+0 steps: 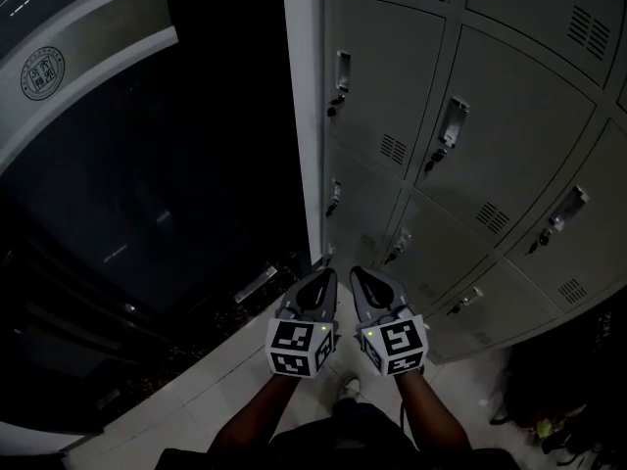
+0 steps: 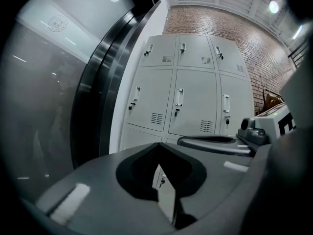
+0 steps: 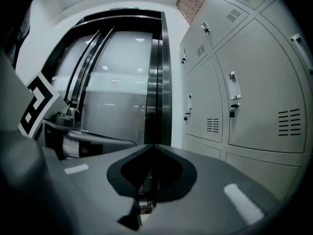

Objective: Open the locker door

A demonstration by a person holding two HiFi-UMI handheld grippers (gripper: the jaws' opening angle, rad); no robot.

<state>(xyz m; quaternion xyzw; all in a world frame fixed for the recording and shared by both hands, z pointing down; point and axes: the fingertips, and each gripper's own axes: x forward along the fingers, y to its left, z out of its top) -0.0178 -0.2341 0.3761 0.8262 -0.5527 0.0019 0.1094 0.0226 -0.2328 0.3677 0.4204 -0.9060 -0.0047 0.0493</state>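
Note:
A bank of grey metal lockers (image 1: 509,145) fills the right of the head view. Each door has a vertical handle (image 1: 453,120) with a key (image 1: 438,153) hanging below it, and all doors in view are closed. My left gripper (image 1: 318,280) and right gripper (image 1: 364,280) are held side by side in front of the lockers' lower left corner, apart from any door. Both are shut with nothing between the jaws. In the left gripper view the closed jaws (image 2: 157,145) point at the lockers (image 2: 195,97). In the right gripper view the shut jaws (image 3: 153,146) have the lockers (image 3: 264,106) to their right.
A white pillar (image 1: 302,116) borders the lockers on the left, with a dark glass wall (image 1: 147,184) beyond it. Pale floor tiles (image 1: 225,380) lie below. Dark bags (image 1: 549,399) sit on the floor at the lower right. A brick wall (image 2: 264,58) stands right of the lockers.

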